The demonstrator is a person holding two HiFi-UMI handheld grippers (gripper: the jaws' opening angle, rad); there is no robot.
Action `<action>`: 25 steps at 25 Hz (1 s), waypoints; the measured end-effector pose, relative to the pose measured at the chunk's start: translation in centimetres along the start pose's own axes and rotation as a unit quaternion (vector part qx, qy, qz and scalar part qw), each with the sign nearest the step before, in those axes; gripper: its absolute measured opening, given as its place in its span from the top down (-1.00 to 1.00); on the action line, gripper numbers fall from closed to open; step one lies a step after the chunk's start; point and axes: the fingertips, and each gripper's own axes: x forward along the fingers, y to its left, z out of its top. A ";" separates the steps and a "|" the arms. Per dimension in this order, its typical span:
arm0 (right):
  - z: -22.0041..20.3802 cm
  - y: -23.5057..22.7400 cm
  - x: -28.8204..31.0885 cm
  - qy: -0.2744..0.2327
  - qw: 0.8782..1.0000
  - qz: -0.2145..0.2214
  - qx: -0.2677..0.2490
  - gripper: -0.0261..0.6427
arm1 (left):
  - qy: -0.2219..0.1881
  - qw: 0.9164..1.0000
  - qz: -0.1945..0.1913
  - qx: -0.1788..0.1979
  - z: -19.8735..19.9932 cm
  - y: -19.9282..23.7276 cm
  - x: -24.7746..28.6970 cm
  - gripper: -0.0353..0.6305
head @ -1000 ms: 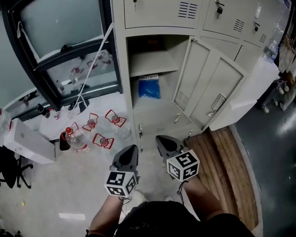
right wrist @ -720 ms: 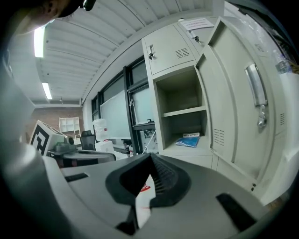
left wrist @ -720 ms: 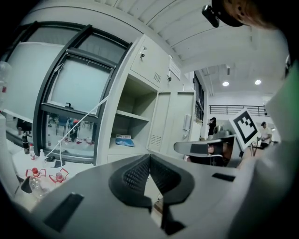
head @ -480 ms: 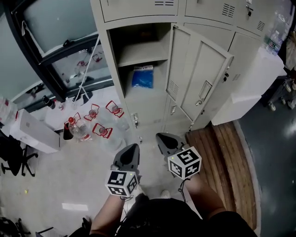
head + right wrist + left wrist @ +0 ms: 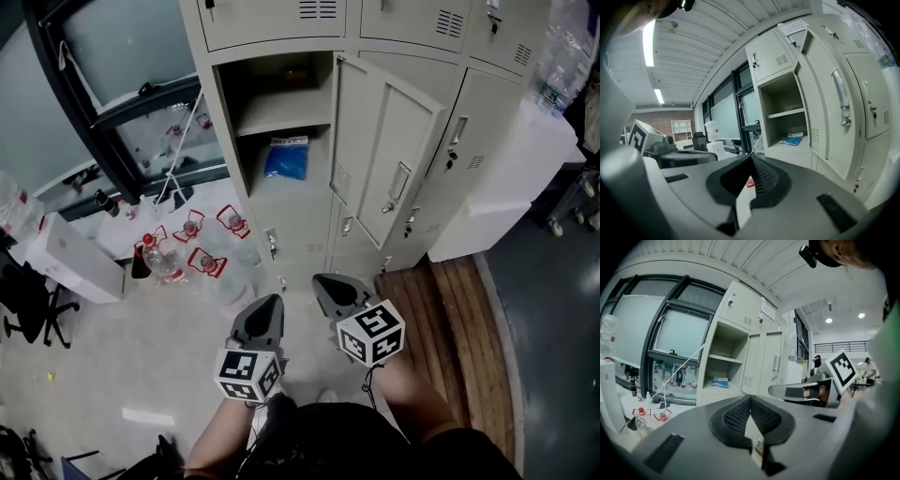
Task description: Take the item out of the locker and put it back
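A blue packet (image 5: 286, 158) lies on the lower shelf of the open locker compartment (image 5: 281, 103); its door (image 5: 384, 155) stands swung out to the right. In the left gripper view the blue packet (image 5: 720, 382) shows far ahead, and in the right gripper view the blue packet (image 5: 792, 139) is also far off. My left gripper (image 5: 267, 305) and right gripper (image 5: 328, 284) hang side by side over the floor, well short of the locker. The left gripper (image 5: 750, 398) has its pads meeting with nothing between. The right gripper (image 5: 751, 157) is shut and empty too.
Several water bottles with red handles (image 5: 192, 253) lie on the floor left of the locker, beside a white box (image 5: 70, 267) and a black chair (image 5: 28, 300). A wooden platform (image 5: 441, 309) lies on the right, below closed lockers (image 5: 487, 112).
In the head view the locker has slid left and its front faces me more squarely. Both grippers stay shut and empty, side by side, in about the same spot in the view.
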 end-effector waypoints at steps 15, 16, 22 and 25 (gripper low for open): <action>-0.3 0.4 -2.7 -0.006 1.000 0.014 -0.008 0.92 | -0.010 1.000 0.009 0.000 -0.4 -2.8 -1.0 0.88; -0.4 0.5 -2.8 -0.006 1.000 0.014 -0.008 0.92 | -0.010 1.000 0.009 0.001 -0.4 -2.9 -1.1 0.88; -0.3 0.8 -3.4 -0.010 1.000 0.018 -0.010 0.92 | -0.013 1.000 0.012 0.003 -0.4 -3.4 -1.4 0.88; -0.4 0.9 -3.7 -0.011 1.000 0.019 -0.008 0.92 | -0.014 1.000 0.012 0.002 -0.4 -3.7 -1.6 0.88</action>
